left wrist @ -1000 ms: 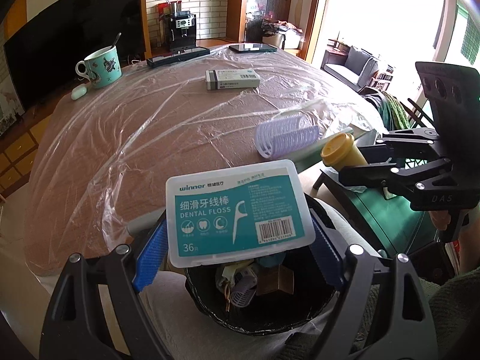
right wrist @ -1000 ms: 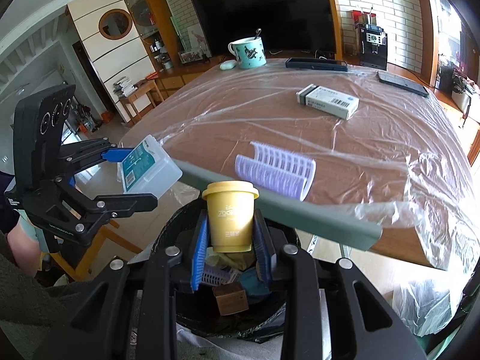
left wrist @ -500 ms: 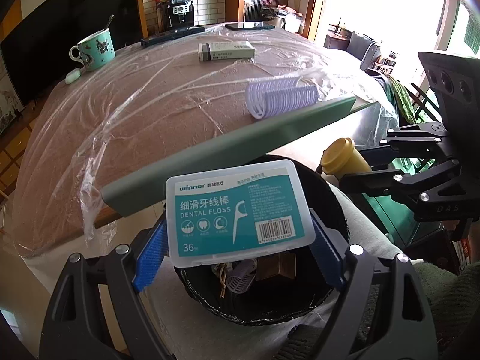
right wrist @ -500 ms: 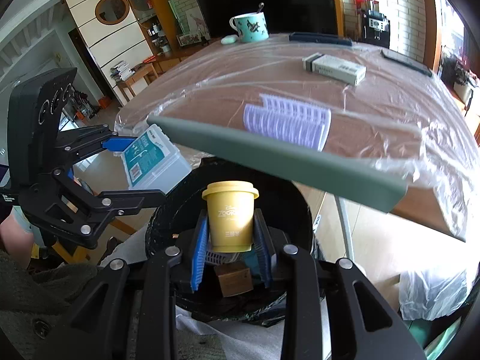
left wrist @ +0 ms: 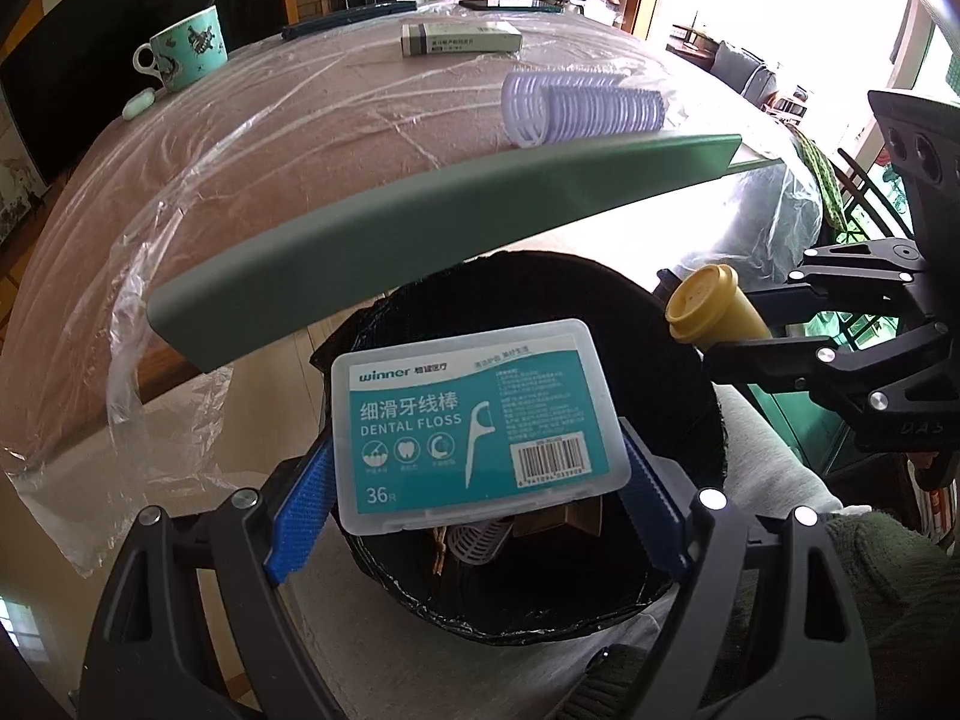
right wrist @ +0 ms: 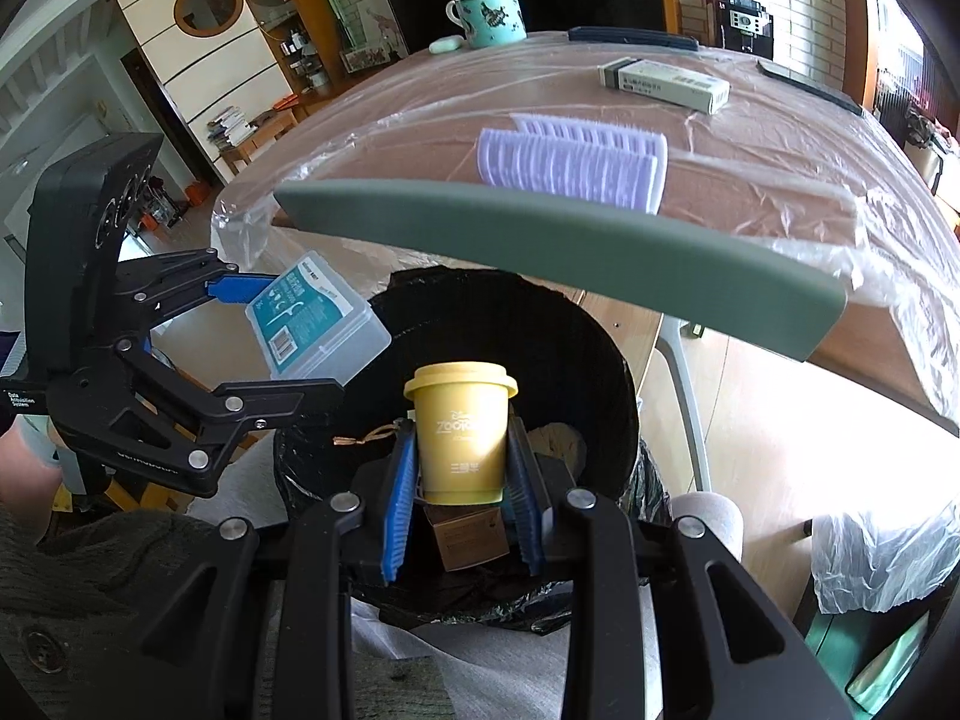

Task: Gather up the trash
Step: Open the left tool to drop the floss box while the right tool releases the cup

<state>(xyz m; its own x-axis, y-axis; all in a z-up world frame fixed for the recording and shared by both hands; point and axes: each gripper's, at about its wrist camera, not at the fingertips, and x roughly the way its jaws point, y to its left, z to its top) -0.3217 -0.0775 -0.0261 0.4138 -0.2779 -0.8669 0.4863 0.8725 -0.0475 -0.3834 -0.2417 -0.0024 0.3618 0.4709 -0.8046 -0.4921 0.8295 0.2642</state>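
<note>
1. One table (left wrist: 252, 192), film-covered, carries a mug (left wrist: 189, 48), a white carton (left wrist: 459, 38) and a lilac roller (left wrist: 582, 108).
2. One black-lined bin (right wrist: 600, 372) below its edge holds a brown box (right wrist: 474, 537) and a white mesh piece (left wrist: 477, 537).
3. Left gripper (left wrist: 474, 483), over the bin, is clamped on a floss box (left wrist: 480, 420).
4. Right gripper (right wrist: 459, 501), over the bin, is clamped on a yellow cup (right wrist: 461, 432).

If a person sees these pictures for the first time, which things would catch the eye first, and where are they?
Most striking is the dental floss box, clamped in the left hand-held gripper over the black-lined trash bin. Beside it, the right hand-held gripper grips a yellow lidded cup over the same bin. Behind, a purple hair roller lies on the plastic-covered table.
</note>
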